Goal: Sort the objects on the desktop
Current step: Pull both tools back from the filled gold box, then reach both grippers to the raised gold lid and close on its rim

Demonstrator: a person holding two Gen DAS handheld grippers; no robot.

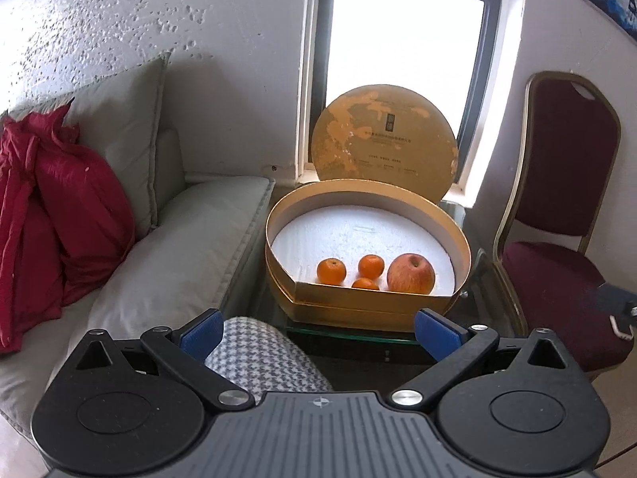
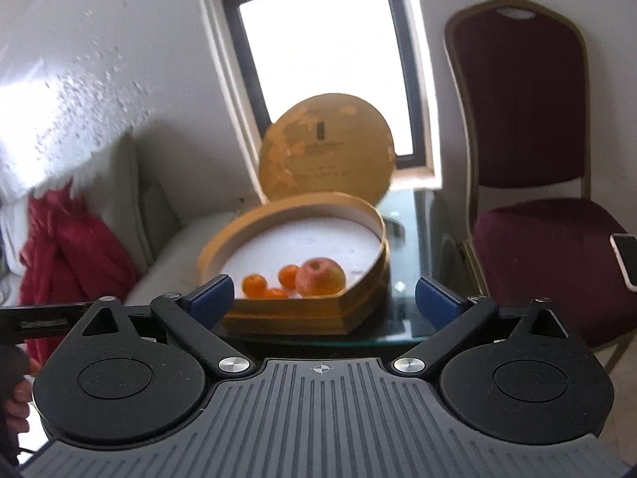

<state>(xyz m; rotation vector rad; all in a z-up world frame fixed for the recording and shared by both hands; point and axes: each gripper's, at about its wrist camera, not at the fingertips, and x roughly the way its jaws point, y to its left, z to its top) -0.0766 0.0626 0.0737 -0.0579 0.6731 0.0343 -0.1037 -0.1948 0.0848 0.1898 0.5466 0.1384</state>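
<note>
Blue-tipped fingers (image 1: 201,334) of both grippers spread before the box (image 1: 370,294).

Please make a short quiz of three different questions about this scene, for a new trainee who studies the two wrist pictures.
1. True or false: the apple lies outside the round gold box.
2. How many tangerines, such as this one, are in the box?
   A. two  B. three  C. five
3. Fill the gap: the round lid stands up behind the box, in front of the ______.

Key
1. False: it lies inside, beside the tangerines.
2. B.
3. Window.

Both the left gripper and the right gripper are open and hold nothing.
</note>
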